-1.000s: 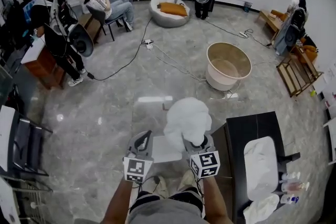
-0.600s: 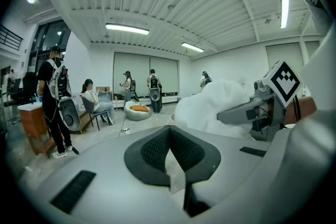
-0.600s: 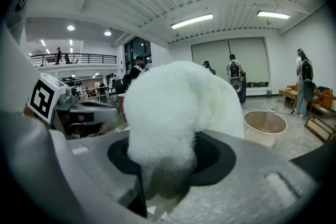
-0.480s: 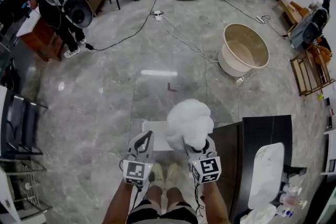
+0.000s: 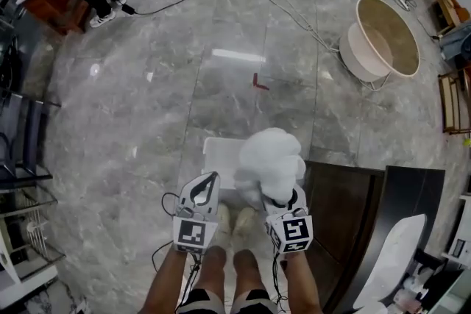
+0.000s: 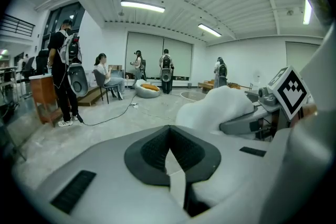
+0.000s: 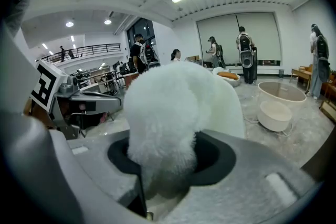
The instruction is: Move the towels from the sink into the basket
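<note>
Grey marble floor (image 5: 147, 106), a round tub (image 5: 359, 55), perhaps a dark cabinet (image 5: 346, 209).

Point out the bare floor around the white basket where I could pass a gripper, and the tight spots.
Bare grey floor runs wide left of the white basket, and beyond it up to the red scrap. Tight: the dark cabinet stands close on its right, the towel in the right gripper hangs over it, and feet crowd the near side.

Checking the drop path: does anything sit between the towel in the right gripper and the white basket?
Nothing visible does. The towel, clamped in the right gripper, overlaps the right side of the white basket in the head view.
</note>
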